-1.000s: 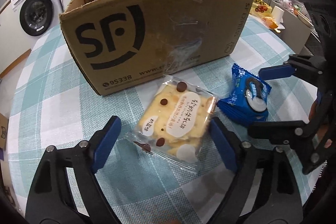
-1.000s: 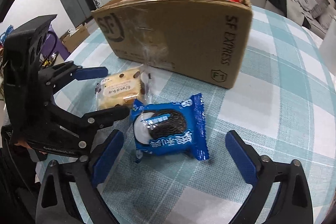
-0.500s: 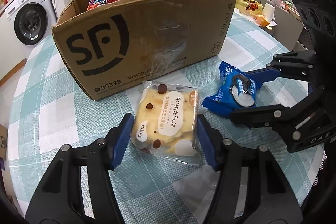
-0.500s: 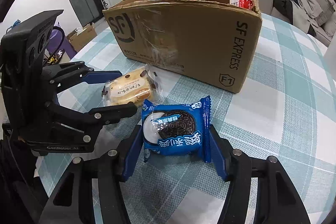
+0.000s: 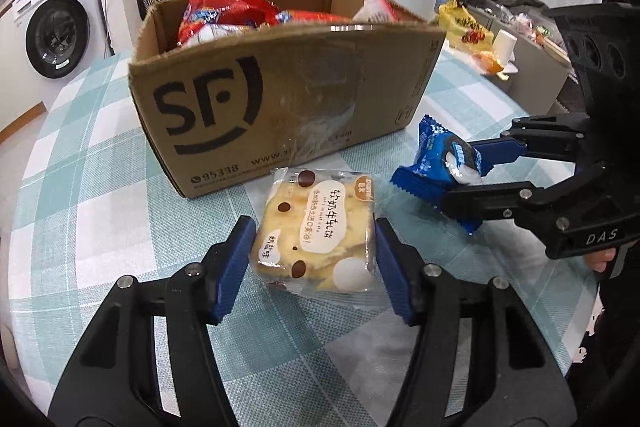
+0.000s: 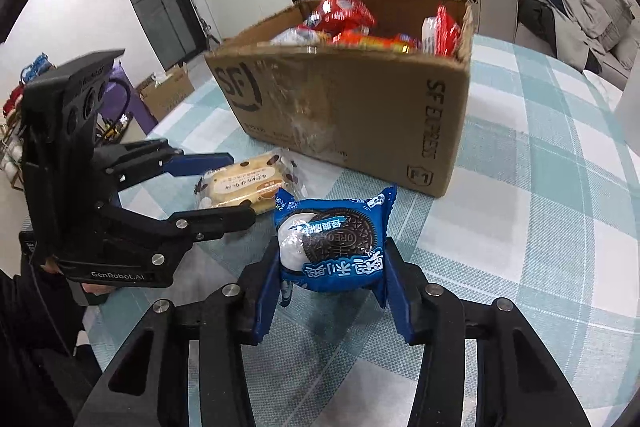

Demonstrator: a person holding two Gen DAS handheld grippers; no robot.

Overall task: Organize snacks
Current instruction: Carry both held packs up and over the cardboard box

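Two snacks are held in the lower centre of the frames, one in each gripper. The left gripper [image 5: 314,267] is clenched on one yellow cake packet [image 5: 316,233], pointing forward, low above the checked tablecloth [image 5: 80,187]. The right gripper [image 6: 328,287] grasps one blue cookie packet [image 6: 332,247], lifted off the cloth, to the right of the cake. Behind them stands one cardboard box [image 5: 288,99], open on top, with several red snack bags [image 6: 340,13] inside. One washing machine [image 5: 56,35] is at far upper left.
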